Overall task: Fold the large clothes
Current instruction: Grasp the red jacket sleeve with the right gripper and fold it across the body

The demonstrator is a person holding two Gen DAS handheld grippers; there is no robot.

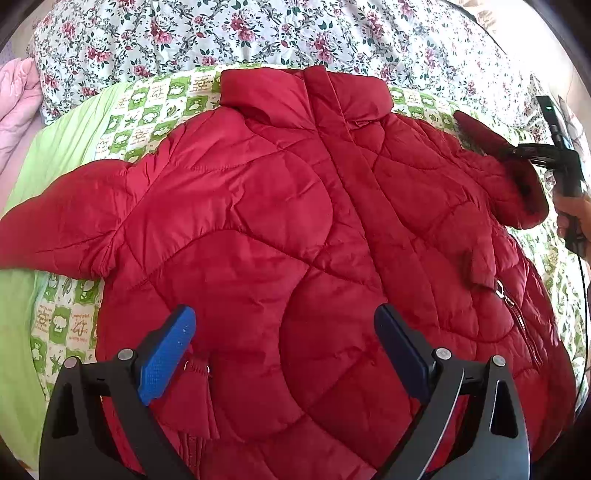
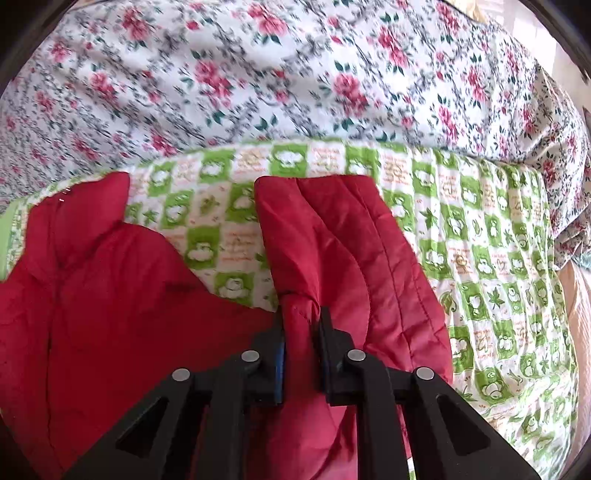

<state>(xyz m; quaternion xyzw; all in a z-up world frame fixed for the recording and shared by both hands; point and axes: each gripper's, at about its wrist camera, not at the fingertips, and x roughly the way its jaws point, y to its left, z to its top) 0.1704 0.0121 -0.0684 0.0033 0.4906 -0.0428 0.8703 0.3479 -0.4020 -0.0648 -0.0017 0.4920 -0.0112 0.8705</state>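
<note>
You've got one red puffer jacket (image 1: 280,221) laid out, with two sleeves showing and one collar at the top. Under it there's one green checked sheet (image 2: 480,229), plus one flowery quilt (image 1: 258,29) behind and one pink blanket (image 1: 16,99) off to the side. Two grippers: left (image 1: 284,325), right (image 2: 301,328).
</note>
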